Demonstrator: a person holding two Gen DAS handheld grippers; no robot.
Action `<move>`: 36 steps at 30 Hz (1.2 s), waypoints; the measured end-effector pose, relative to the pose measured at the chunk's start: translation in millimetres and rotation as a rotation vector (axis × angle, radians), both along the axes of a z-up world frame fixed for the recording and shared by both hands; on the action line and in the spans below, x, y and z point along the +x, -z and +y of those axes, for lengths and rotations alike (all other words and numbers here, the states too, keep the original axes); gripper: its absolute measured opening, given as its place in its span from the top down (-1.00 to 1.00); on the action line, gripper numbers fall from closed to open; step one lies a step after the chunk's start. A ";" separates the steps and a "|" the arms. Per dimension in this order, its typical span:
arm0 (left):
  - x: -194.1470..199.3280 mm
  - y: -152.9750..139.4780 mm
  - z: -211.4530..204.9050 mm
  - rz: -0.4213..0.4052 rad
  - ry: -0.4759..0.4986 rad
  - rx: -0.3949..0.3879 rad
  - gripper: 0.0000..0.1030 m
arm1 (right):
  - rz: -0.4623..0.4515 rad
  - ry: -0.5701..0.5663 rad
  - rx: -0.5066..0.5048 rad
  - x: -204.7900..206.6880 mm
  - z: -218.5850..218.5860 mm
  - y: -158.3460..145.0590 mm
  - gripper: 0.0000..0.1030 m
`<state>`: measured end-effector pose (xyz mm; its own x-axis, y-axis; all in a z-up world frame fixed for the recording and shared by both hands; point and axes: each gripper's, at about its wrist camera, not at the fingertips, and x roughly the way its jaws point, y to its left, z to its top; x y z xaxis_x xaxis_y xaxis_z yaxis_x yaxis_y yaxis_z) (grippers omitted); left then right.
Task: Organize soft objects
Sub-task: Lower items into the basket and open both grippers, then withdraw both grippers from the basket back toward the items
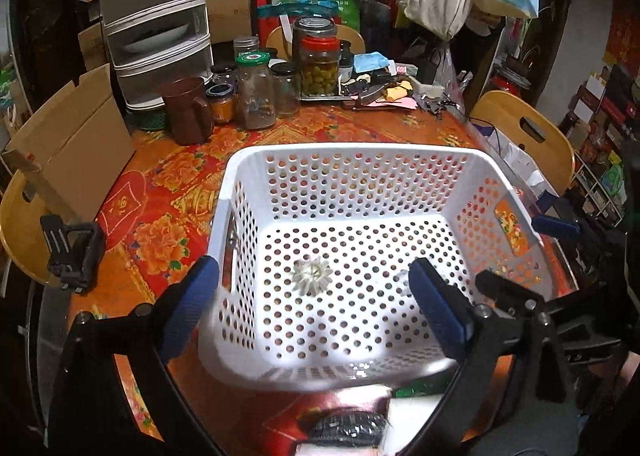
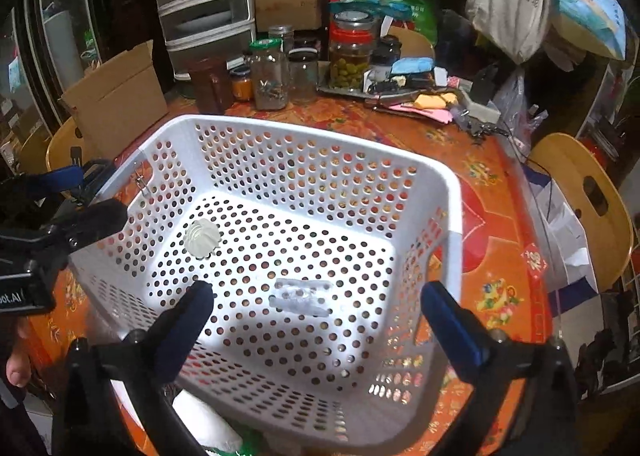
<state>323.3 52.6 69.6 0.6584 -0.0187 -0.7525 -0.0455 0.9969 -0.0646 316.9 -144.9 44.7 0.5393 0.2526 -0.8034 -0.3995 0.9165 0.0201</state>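
A white perforated basket (image 1: pixel 344 154) (image 2: pixel 452 216) stands on the red floral tablecloth. On its floor lies a small white ridged soft piece (image 1: pixel 311 275) (image 2: pixel 203 237). A clear, translucent soft piece (image 2: pixel 302 296) lies near the middle; in the left wrist view it is mostly hidden behind a blue finger. My left gripper (image 1: pixel 314 308) hangs open above the basket's near half with nothing between its blue pads (image 1: pixel 192 308). My right gripper (image 2: pixel 318 326) is also open over the basket and holds nothing. Each gripper shows at the edge of the other's view.
Glass jars (image 1: pixel 256 92), a brown mug (image 1: pixel 186 110) and a tray of small items (image 1: pixel 384 92) crowd the table's far side. A cardboard box (image 1: pixel 76 144) stands at the left, with a drawer unit (image 1: pixel 156 16) behind it. Wooden chairs (image 1: pixel 528 132) flank the table.
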 end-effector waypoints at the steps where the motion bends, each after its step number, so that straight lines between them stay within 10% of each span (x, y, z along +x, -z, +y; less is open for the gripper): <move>1: -4.4 -1.7 0.1 -0.006 0.000 -0.001 -0.84 | -0.015 0.001 0.001 -3.7 -1.5 -2.4 -1.00; 23: -162.6 -35.6 4.0 -0.181 -0.001 -0.006 -0.96 | -0.225 0.032 0.057 -103.9 -39.3 -48.1 -1.00; 36: -241.1 9.3 19.4 -0.262 -0.086 -0.024 -0.99 | -0.268 0.036 0.039 -165.6 -49.8 -20.7 -1.00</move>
